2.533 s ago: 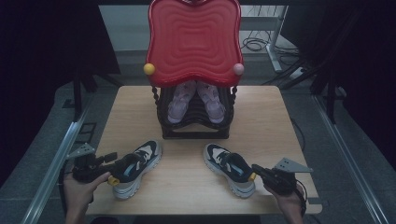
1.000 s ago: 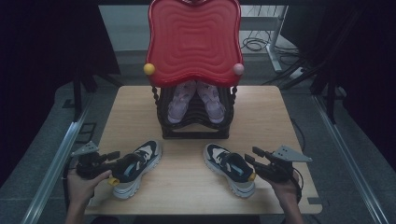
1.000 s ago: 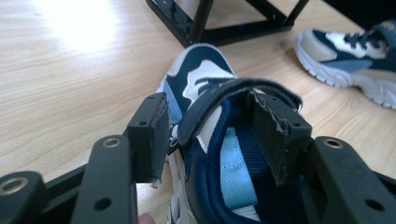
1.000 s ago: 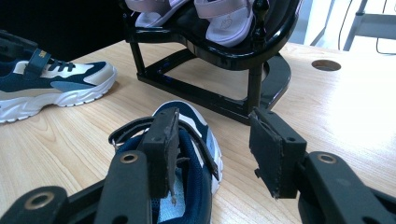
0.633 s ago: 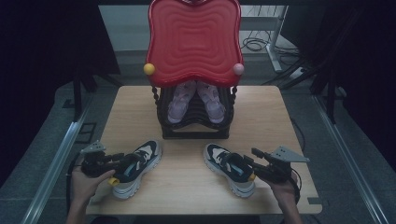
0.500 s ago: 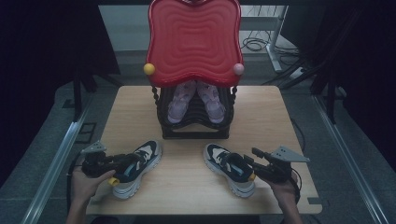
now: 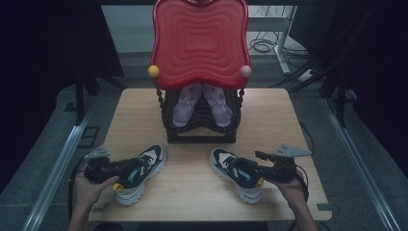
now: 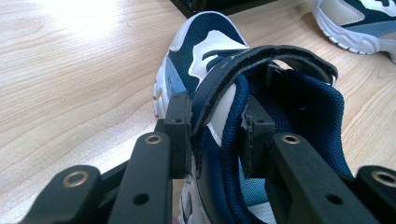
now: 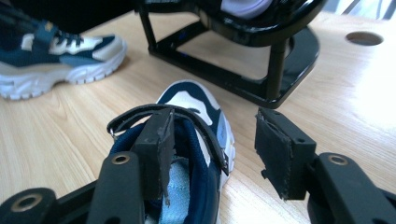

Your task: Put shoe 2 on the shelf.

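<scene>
Sneakers, navy and white: left sneaker (image 7: 138, 172) and right sneaker (image 7: 236, 172) flat on the worktop (image 7: 202, 122), just before the black shoe rack (image 7: 199, 126). Left tool (image 8: 215, 133) just closed, clamped on the left sneaker's collar wall and strap. Right tool (image 9: 212, 154) just widening, straddling the right sneaker's collar, outer pad clear. Best closed squarely on that collar before lifting. Both hands low, tools near level, aimed inward.

Wood table (image 7: 144, 106), grey floor (image 7: 346, 144), dark curtains (image 7: 48, 48), cables (image 7: 262, 45) behind
</scene>
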A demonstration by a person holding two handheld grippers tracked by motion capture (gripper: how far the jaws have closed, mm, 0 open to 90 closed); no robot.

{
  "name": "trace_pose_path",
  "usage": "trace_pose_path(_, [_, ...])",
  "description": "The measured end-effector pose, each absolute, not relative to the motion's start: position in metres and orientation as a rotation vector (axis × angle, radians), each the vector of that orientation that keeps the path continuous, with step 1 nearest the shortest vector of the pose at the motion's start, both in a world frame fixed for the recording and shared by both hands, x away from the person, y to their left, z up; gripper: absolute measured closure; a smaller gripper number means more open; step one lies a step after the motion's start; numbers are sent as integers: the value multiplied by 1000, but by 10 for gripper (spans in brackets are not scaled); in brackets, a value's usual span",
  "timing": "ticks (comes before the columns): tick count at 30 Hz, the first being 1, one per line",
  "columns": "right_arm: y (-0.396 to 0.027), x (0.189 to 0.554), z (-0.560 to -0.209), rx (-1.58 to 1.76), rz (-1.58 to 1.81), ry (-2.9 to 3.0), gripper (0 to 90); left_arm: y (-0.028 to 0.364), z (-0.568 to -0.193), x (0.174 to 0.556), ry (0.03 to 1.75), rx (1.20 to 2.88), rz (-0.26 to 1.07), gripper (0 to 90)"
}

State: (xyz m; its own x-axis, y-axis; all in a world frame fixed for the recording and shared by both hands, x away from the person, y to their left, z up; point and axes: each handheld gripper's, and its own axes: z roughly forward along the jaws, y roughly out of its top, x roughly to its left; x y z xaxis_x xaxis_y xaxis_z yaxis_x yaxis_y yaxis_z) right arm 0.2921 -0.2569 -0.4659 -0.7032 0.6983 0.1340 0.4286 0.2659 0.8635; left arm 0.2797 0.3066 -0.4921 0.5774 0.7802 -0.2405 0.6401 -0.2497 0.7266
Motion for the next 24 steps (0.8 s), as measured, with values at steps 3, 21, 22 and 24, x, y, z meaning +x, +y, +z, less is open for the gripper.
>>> trace_pose_path(3, [-249, 297, -462, 1015, 1369, 2314, 490, 307, -492, 280, 1136, 1974, 212, 696])
trace_pose_path(21, [-235, 319, -470, 1058, 1189, 2569, 587, 307, -492, 281, 1142, 1968, 198, 690])
trace_pose_path(22, [-236, 320, -470, 1067, 1191, 2568, 600, 307, -492, 280, 1142, 1969, 199, 690])
trace_pose_path(24, [-236, 320, -471, 1069, 1188, 2564, 639, 307, -492, 281, 1142, 1969, 198, 690])
